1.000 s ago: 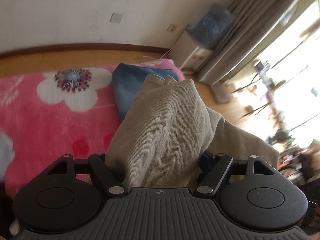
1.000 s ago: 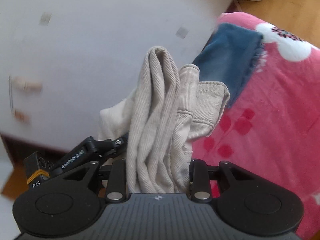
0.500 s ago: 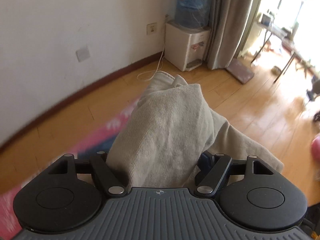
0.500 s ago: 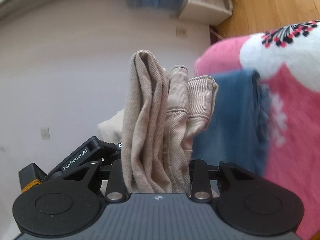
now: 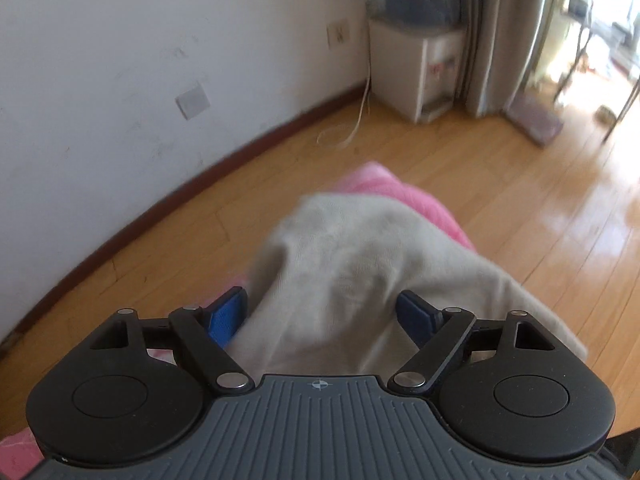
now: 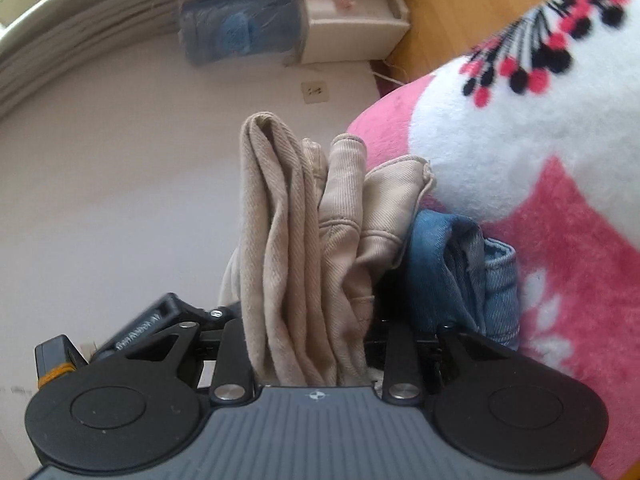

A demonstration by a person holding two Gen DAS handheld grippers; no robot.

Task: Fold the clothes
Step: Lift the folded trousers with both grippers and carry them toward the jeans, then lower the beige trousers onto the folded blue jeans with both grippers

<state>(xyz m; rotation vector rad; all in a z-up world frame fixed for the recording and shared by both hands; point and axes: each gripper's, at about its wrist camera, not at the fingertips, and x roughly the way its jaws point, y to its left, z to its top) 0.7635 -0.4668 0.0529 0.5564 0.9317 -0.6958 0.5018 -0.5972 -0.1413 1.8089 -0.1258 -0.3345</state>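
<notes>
As your left wrist view shows, the left gripper (image 5: 322,312) has just been opening: its blue pads (image 5: 226,314) stand spread, with the beige garment (image 5: 348,276) lying loosely between them over the pink blanket (image 5: 404,196). Seen from your right wrist, the right gripper (image 6: 310,344) clamps the garment's bunched folds, just beside folded blue jeans (image 6: 460,272) on the blanket.

We see strong daylight pouring in from the window (image 5: 600,12) — blown out, with glare on the wooden floor (image 5: 592,232) — while fisheye bending curves the edges and motion blur softens both views.
</notes>
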